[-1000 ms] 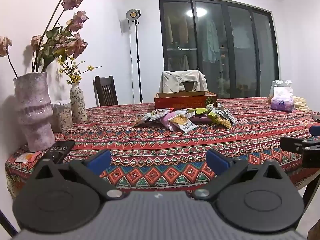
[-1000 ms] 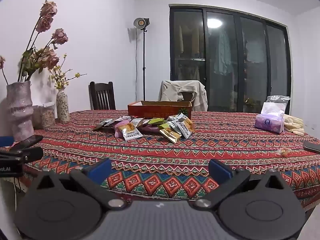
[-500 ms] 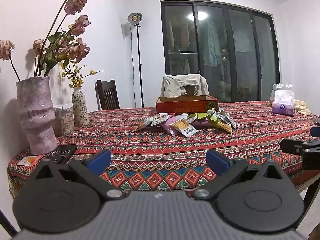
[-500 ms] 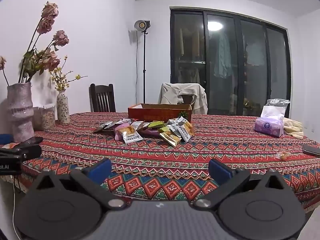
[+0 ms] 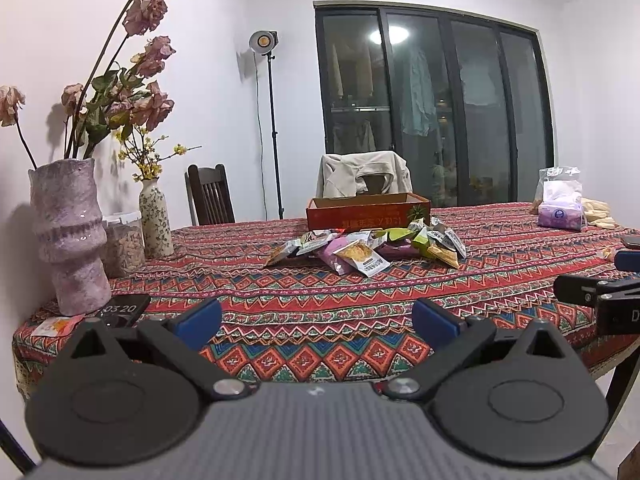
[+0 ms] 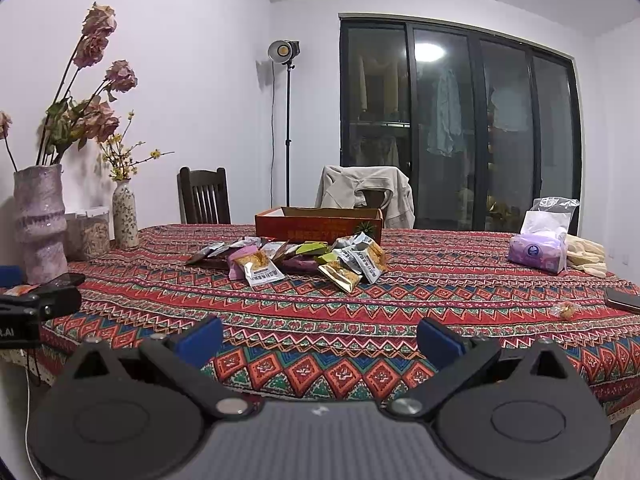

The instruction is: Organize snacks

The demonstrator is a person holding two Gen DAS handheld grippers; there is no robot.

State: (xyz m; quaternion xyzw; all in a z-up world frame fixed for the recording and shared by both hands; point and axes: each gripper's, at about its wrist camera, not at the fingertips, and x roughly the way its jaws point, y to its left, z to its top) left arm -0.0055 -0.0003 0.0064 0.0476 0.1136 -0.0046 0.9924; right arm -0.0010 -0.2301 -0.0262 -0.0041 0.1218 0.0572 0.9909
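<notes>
Both grippers' fingers spread, empty; snack pile (image 5: 366, 250) well ahead on table.

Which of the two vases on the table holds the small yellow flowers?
The slim speckled vase, farther back beside the clear jar. The bigger lumpy pink vase near the table's corner holds tall, faded pink roses instead.

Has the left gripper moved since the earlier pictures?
Yes. The left gripper has sunk lower: in its view the orange cardboard box now sits lower against the dark glass doors behind.
</notes>
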